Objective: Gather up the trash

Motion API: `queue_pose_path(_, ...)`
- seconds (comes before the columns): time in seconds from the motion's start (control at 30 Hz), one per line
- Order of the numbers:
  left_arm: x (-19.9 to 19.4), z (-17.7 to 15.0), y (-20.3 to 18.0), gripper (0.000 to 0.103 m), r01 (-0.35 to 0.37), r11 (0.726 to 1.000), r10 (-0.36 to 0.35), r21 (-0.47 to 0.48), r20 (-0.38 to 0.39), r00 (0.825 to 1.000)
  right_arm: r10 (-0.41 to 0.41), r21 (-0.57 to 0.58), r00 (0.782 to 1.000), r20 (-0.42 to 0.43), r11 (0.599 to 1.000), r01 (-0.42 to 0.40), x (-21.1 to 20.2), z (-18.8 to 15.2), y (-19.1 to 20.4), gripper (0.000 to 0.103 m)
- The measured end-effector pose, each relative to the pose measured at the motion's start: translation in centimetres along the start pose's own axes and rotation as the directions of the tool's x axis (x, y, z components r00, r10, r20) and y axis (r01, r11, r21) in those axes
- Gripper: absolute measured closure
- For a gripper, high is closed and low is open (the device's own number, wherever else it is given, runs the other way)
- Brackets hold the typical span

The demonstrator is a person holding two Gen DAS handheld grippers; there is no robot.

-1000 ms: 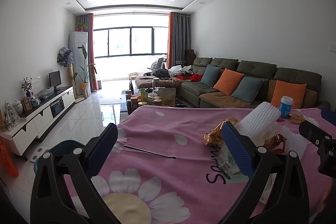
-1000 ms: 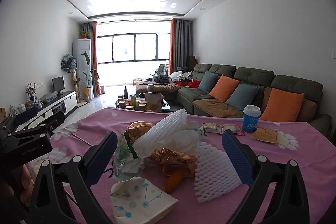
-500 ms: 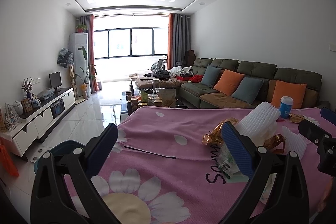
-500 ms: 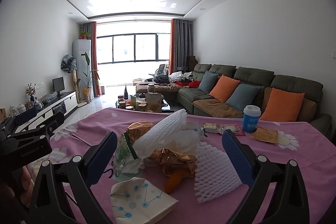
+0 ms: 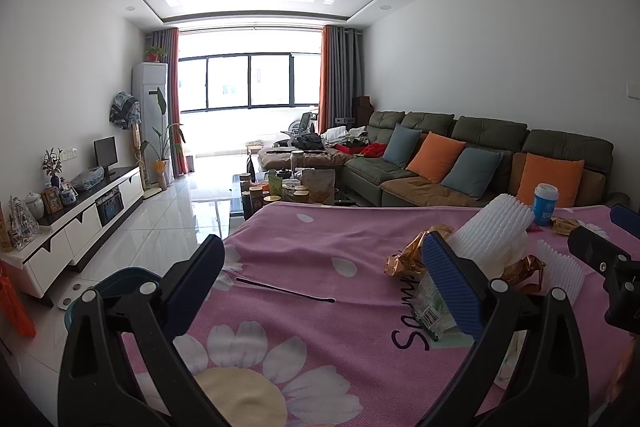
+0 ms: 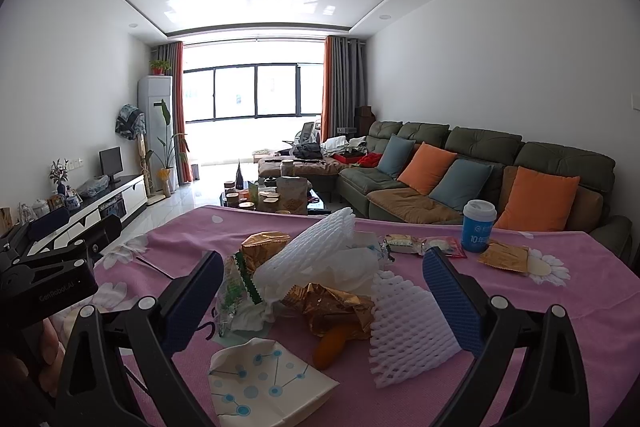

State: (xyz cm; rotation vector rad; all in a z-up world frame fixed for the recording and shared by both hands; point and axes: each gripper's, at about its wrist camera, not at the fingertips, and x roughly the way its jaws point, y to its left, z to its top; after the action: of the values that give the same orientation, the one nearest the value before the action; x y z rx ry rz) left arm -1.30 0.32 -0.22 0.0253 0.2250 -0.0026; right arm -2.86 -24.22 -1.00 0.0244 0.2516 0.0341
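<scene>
**A:** Trash pile (image 5: 480, 259), left wrist view first: where does it sit?

**B:** Right of centre in the frame, on the pink flowered tablecloth (image 5: 320, 259). The left gripper (image 5: 320, 283) is released, jaws spread wide, nothing between them. Its right pad overlaps a green-printed clear wrapper (image 5: 430, 311) in the picture; contact cannot be confirmed. A thin black stick (image 5: 286, 290) lies alone at centre frame. A dark teal bin (image 5: 116, 281) shows at lower left, below the table edge.

**A:** Step in hand?

**B:** Judged as pre-grasp: no item is held yet. The bin is the probable drop point.

**A:** Right wrist view?

**B:** The right gripper (image 6: 320, 291) is likewise released and holds nothing. The trash pile (image 6: 320, 287) fills the centre, framed by the jaws. The left gripper (image 6: 52, 267) appears at the left edge.

**A:** Materials?

**B:** Two white foam net sleeves: one upright and tubular (image 6: 316, 247), one flattened to a wedge (image 6: 408, 331). Both are soft, open-mesh and compressible. Crinkled gold foil (image 6: 336, 307) is stiff and reflective. A folded white paper bag with a blue dot pattern (image 6: 264, 383) lies at lower centre. An orange rounded piece (image 6: 330, 345) is partly under the foil. A blue paper cup with a white lid (image 6: 478, 225) stands upright at right, apart from the pile.

**A:** Next move requirement?

**B:** Probably lower onto one light item and close gently; foam and foil will deform, and neighbouring pieces may drag along.
</scene>
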Motion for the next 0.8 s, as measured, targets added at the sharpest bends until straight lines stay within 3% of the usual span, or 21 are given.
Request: queue_pose_path(0.8,-0.2,-0.19,-0.37,0.006,0.0,1.0,0.0,0.003,0.008,1.0,-0.002,0.001,1.0,0.002,1.0,0.002,-0.07,0.14,-0.11,0.007)
